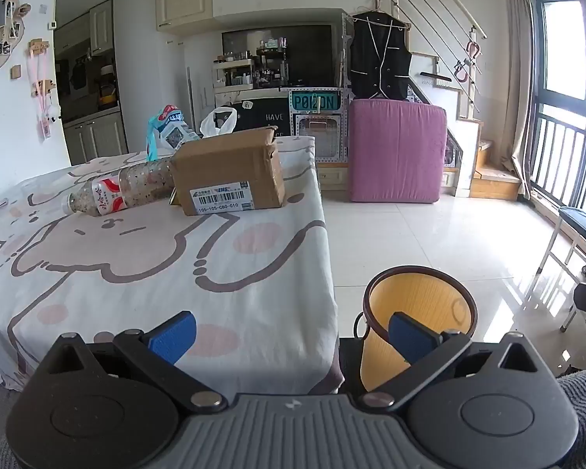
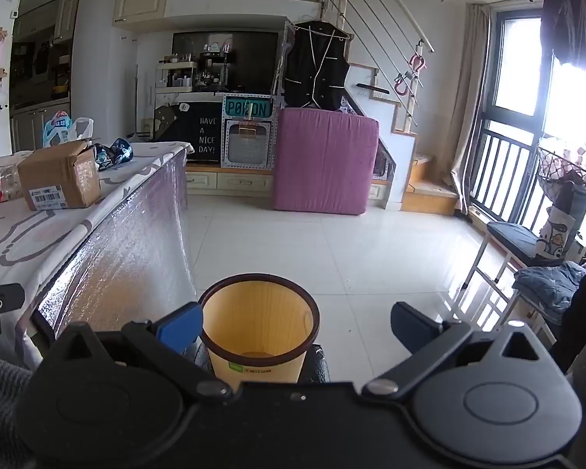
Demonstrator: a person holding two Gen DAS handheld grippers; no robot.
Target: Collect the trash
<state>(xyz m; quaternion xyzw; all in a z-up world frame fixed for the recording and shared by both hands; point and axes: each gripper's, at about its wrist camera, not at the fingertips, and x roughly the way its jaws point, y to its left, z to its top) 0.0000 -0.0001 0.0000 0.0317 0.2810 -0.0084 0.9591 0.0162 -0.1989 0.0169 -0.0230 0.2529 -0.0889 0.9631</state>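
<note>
Cardboard box [image 1: 230, 172]: white shipping label, "EMS" logo, barcode, number "105-105-C60-010". Teal plate [image 2: 248, 108] on cabinet: "POIZON". Black board [image 2: 207, 135] behind table: "HAVE A NICE DAY!". Bottle label and bin sticker illegible.

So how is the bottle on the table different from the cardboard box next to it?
The bottle is see-through plastic with a red and white label; the cardboard box is brown, with a white barcode sticker. The bottle is round and lies on its side; the box is square-sided and sits on its base with a flap up. The box looks bulkier than the bottle. Both rest side by side on the cartoon-print tablecloth.
</note>
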